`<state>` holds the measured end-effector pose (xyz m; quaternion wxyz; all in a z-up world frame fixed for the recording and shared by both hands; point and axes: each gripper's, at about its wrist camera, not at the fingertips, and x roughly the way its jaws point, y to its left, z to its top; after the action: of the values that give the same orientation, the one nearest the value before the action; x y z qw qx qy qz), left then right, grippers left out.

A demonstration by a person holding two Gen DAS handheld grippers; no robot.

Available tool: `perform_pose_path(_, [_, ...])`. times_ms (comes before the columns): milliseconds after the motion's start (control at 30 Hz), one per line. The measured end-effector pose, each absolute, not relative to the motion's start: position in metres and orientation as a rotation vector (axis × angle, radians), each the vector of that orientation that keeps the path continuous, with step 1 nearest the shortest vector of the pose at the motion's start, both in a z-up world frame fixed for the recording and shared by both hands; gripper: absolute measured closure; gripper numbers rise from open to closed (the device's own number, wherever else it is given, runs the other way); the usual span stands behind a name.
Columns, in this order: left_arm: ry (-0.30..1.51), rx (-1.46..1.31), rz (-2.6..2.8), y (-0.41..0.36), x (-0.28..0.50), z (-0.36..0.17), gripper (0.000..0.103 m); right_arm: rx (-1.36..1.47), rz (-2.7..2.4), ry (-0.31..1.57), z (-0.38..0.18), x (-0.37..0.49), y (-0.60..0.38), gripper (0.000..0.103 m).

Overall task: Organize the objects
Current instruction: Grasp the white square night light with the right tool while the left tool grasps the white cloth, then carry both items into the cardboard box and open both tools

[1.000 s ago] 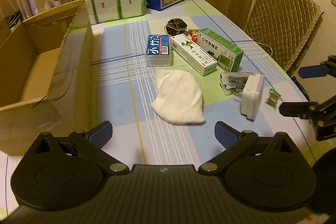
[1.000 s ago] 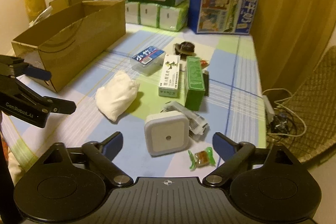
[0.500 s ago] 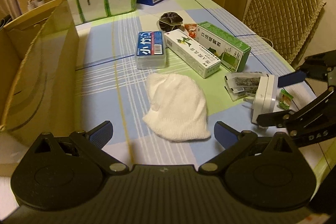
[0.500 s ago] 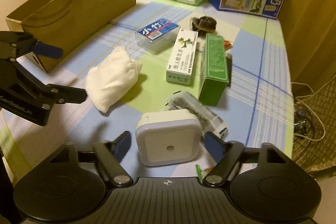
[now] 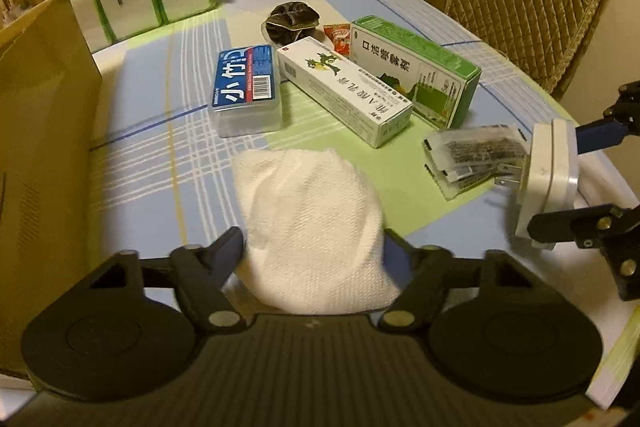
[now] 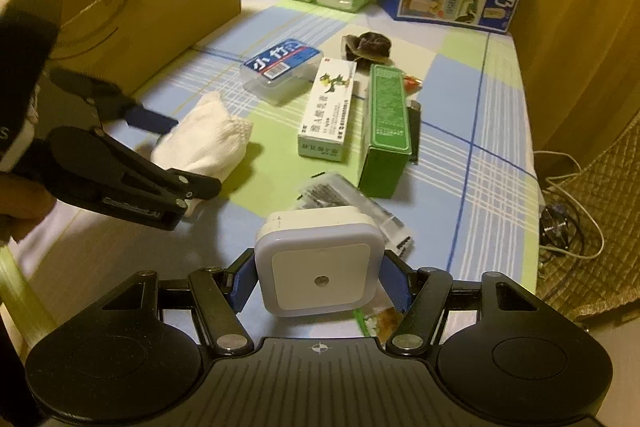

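L tool (image 5: 314, 247) hugs white cloth (image 5: 312, 223), R tool (image 6: 318, 277) grips night-light (image 6: 318, 263), seemingly near table (image 6: 496, 131) edge.

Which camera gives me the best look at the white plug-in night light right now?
The right wrist view: the night light faces the camera squarely, between the right claw fingers. The left wrist view shows it only edge-on at the far right, prongs towards the sachets.

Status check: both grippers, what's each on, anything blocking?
Left gripper closed around white cloth bundle. Right gripper clamped on white plug-in night light. Foil packets and wrapped candy crowd the light.
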<state>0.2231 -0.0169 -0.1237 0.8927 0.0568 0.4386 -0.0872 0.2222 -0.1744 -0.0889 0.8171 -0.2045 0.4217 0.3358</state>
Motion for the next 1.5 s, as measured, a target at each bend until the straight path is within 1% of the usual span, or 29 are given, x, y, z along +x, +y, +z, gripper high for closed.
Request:
perform_pose_path(33, [0.911,0.117,-0.178,-0.016,0.222,-0.123,0.046,-0.420,0.709,0.900,-0.087,0.222,-0.176,0.041])
perform_pose_path(100, [0.906,0.104,-0.176,-0.014,0.220,-0.118,0.064,-0.393,0.698,0.899,-0.082,0.221,-0.178,0.041])
perform_pose_path(167, [0.902,0.087,-0.178,-0.011,0.215,-0.110,0.070,-0.380,0.686,0.891,-0.077,0.219,-0.179,0.041])
perform_pose_path(200, [0.901,0.082,-0.176,-0.010,0.213,-0.107,0.071,-0.377,0.681,0.886,-0.075,0.217,-0.179,0.041])
perform_pose_path(367, [0.866,0.048,-0.180,-0.006,0.194,-0.081,0.071,-0.362,0.663,0.863,-0.060,0.207,-0.181,0.041])
perform_pose_path(533, [0.791,0.021,-0.175,0.004,0.170,-0.036,0.071,-0.347,0.676,0.806,-0.029,0.193,-0.173,0.041])
perform_pose_path(700, [0.708,0.048,-0.115,0.037,0.151,0.015,0.071,-0.304,0.749,0.709,0.017,0.184,-0.138,0.041])
perform_pose_path(867, [0.664,0.099,-0.009,0.094,0.138,0.050,0.071,-0.275,0.865,0.639,0.048,0.178,-0.079,0.041])
perform_pose_path(1033, [0.700,0.140,0.083,0.158,0.135,0.055,0.071,-0.286,0.982,0.625,0.057,0.179,-0.003,0.041])
perform_pose_path(1167, [0.732,0.186,0.118,0.196,0.138,0.043,0.071,-0.354,1.051,0.630,0.049,0.177,0.055,0.041])
perform_pose_path(1333, [0.755,0.179,0.124,0.222,0.145,0.028,0.071,-0.454,1.073,0.639,0.025,0.178,0.101,0.041])
perform_pose_path(1500, [0.773,0.162,0.103,0.233,0.152,0.014,0.070,-0.509,1.072,0.667,0.006,0.180,0.116,0.041])
